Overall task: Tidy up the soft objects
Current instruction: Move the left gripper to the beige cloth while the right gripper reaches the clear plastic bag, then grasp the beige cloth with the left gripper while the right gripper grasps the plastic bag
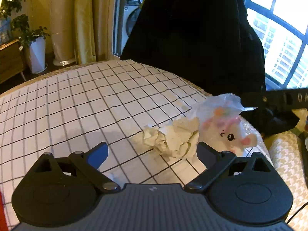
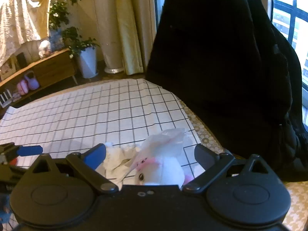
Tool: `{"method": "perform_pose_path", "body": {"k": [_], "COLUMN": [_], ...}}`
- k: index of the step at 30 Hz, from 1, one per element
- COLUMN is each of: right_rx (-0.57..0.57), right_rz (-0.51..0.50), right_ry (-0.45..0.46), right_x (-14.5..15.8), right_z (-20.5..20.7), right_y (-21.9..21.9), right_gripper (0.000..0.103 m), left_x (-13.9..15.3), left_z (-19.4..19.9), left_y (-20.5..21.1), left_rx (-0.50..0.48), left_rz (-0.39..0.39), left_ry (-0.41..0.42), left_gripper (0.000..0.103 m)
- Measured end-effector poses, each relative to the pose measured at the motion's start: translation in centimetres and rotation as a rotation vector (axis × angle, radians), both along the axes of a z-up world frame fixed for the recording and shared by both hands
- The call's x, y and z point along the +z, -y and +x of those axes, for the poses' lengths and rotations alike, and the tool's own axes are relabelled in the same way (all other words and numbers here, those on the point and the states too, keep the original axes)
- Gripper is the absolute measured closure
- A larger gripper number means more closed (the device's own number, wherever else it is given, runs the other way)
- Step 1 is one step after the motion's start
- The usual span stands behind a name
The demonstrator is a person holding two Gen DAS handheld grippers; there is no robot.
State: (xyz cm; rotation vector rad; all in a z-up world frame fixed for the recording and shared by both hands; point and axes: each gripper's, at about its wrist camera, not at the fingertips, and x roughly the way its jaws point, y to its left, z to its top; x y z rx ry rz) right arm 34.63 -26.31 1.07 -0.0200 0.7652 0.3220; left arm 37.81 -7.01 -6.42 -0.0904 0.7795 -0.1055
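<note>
A white plush toy (image 1: 233, 134) with pink ears lies in a clear plastic bag near the right edge of the checked cloth (image 1: 77, 105). A crumpled cream tissue (image 1: 173, 140) lies against its left side. My left gripper (image 1: 153, 154) is open wide just short of the tissue, which sits near its right finger (image 1: 207, 153). My right gripper (image 2: 150, 156) is also open, with the plush toy (image 2: 163, 171) low between its fingers and untouched by the pads. The tissue (image 2: 117, 160) is beside the right gripper's left blue pad (image 2: 95, 156).
A large black garment (image 1: 192, 38) hangs over the cloth's far right side. Beyond the cloth are curtains, a potted plant in a white pot (image 2: 87, 61) and a wooden sideboard (image 2: 52, 69). A window (image 1: 279, 28) is at the right. The left gripper's blue fingertip (image 2: 28, 151) shows at the right wrist view's left edge.
</note>
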Motion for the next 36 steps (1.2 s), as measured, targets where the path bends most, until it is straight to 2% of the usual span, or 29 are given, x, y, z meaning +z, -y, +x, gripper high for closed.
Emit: {"method": "perform_pose_path", "body": {"k": [5, 10, 14, 20, 26, 28, 32, 36], "right_rx": [-0.015, -0.005, 0.003, 0.015, 0.03, 0.034, 0.034, 0.036], "right_rz": [-0.009, -0.031, -0.053, -0.063, -0.08, -0.092, -0.108, -0.121], "right_ry": [-0.054, -0.081, -0.094, -0.106, -0.108, -0.11, -0.099, -0.083], "right_x": [-1.1, -2.1, -2.4, -2.9, -3.9, -4.1, -4.3, -4.4], "right_z": [2.2, 3.3, 3.9, 4.5, 4.5, 4.5, 4.3, 4.1], "right_y": [-0.5, -0.8, -1.1, -1.6, -1.7, -1.7, -1.6, -1.4], "right_gripper": [0.005, 0.006, 0.006, 0.007, 0.019, 0.029, 0.036, 0.052], "left_x": [-1.8, -3.8, -5.2, -7.0, -8.0, -8.0, -8.0, -7.9], "left_z": [2.2, 4.2, 5.7, 7.8, 8.7, 8.8, 8.8, 8.9], "left_y": [1.5, 2.7, 3.1, 3.6, 3.0, 3.0, 3.0, 3.1], "left_rx": [-0.041, -0.094, -0.125, -0.135, -0.13, -0.13, -0.123, -0.119], "left_rz": [0.041, 0.048, 0.021, 0.046, 0.014, 0.016, 0.034, 0.064], "left_ry": [-0.014, -0.03, -0.067, -0.119, -0.147, -0.139, -0.117, -0.102], "left_gripper": [0.004, 0.004, 0.004, 0.004, 0.005, 0.006, 0.019, 0.048]}}
